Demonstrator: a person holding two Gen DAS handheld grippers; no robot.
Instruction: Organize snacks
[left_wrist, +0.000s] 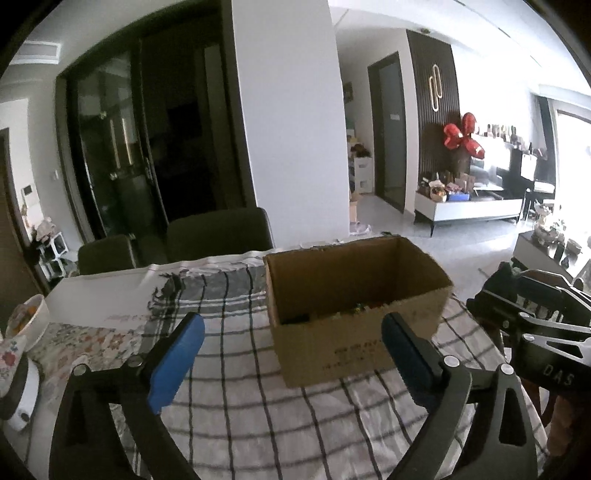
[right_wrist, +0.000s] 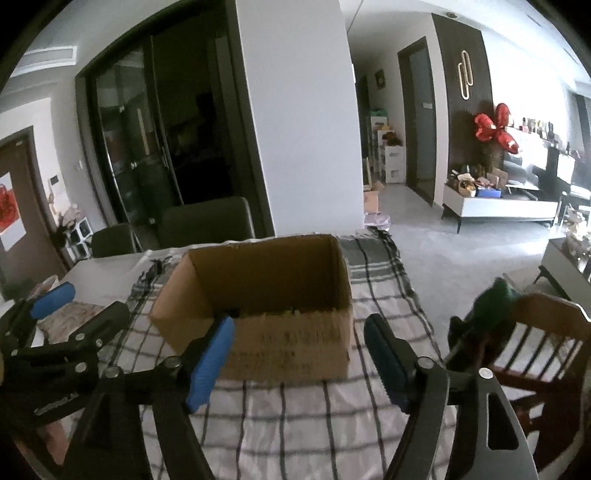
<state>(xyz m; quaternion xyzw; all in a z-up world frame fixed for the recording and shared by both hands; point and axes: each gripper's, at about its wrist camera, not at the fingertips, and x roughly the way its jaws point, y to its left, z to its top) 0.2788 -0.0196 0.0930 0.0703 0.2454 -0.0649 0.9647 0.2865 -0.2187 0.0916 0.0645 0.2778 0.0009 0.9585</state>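
Observation:
An open brown cardboard box (left_wrist: 354, 343) stands on the checked tablecloth (left_wrist: 240, 398). Small snack packets (left_wrist: 354, 308) show dimly at its bottom; the near wall hides most of them. My left gripper (left_wrist: 291, 332) is open and empty, held above the cloth just in front of the box. In the right wrist view the same box (right_wrist: 288, 343) stands ahead, and my right gripper (right_wrist: 299, 336) is open and empty in front of it. The left gripper (right_wrist: 48, 314) shows at that view's left edge.
A bowl (left_wrist: 27, 321) and a floral cloth (left_wrist: 85, 343) lie at the table's left. Dark chairs (left_wrist: 218, 229) stand behind the table. A wooden chair (right_wrist: 535, 339) stands to the right, with a green item (right_wrist: 495, 299) on it.

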